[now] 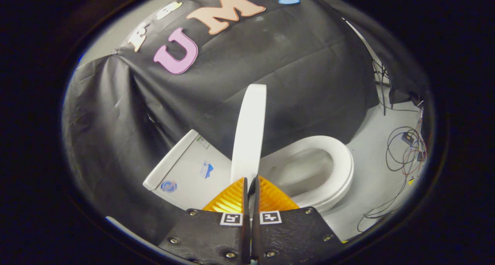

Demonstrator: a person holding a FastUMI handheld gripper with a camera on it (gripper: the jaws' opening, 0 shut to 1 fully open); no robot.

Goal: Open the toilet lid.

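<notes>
Currently gripper point(250, 180) fingers are pinched on the raised toilet lid point(249, 133) edge, lid near-vertical above the seat point(340, 168); thin grip could slip, dropping it back before it reaches the tank point(185, 168).

The toilet lid's point(249, 133) lower edge is hidden behind the tongs point(251, 180) — contact unclear.

White lid point(250, 133), plain, seen edge-on. White seat point(342, 168) and white tank point(189, 168), the tank carrying small blue and green stickers. Black cloth point(294, 64), creased, behind. Pale grey floor point(371, 183). Black and red wires point(402, 156) looped across it. Black-and-white square markers point(231, 219) on the gripper point(250, 182).
</notes>
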